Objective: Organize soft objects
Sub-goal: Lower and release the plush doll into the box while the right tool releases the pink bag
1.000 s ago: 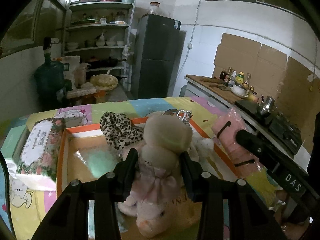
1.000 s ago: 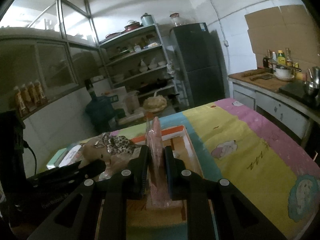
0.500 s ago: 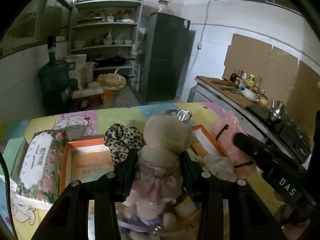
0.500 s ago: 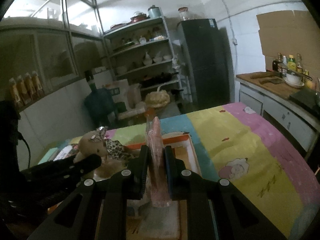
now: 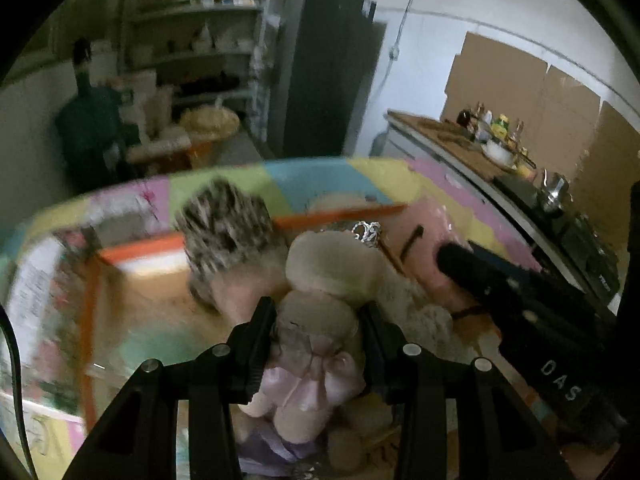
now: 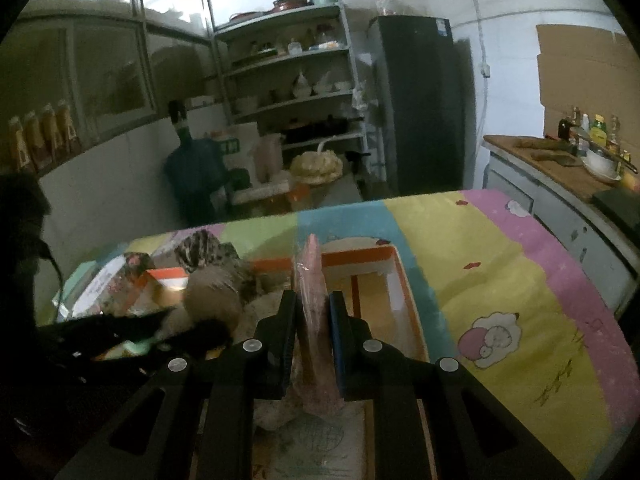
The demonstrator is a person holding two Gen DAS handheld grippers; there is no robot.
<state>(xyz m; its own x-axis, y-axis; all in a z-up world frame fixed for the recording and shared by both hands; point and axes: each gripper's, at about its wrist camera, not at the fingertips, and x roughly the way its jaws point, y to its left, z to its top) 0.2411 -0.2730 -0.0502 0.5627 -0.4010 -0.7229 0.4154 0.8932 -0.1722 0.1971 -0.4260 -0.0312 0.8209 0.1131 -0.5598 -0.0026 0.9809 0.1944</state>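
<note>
My left gripper (image 5: 316, 320) is shut on a beige plush doll (image 5: 320, 320) in a pink dress with a silver crown, held over the orange-rimmed cardboard box (image 5: 132, 250). A leopard-print cloth (image 5: 226, 228) hangs at the doll's left. My right gripper (image 6: 313, 308) is shut on a pink soft pack in clear wrap (image 6: 314, 280), held edge-on above the same box (image 6: 400, 276). The doll (image 6: 212, 300) and leopard cloth (image 6: 200, 246) also show in the right wrist view, at the left. The pink pack (image 5: 436, 240) shows at the doll's right in the left wrist view.
The box lies on a table with a pastel cartoon cloth (image 6: 500, 260). A floral tissue pack (image 5: 32, 300) lies left of the box. Behind stand a shelf rack (image 6: 288, 80), a dark fridge (image 6: 420, 100) and a water jug (image 6: 192, 168). A counter with bottles (image 6: 560, 160) is at the right.
The left gripper has dropped lower and swung over the box with the doll; its view is blurred. The right gripper has moved slightly forward over the box with the pink pack.
</note>
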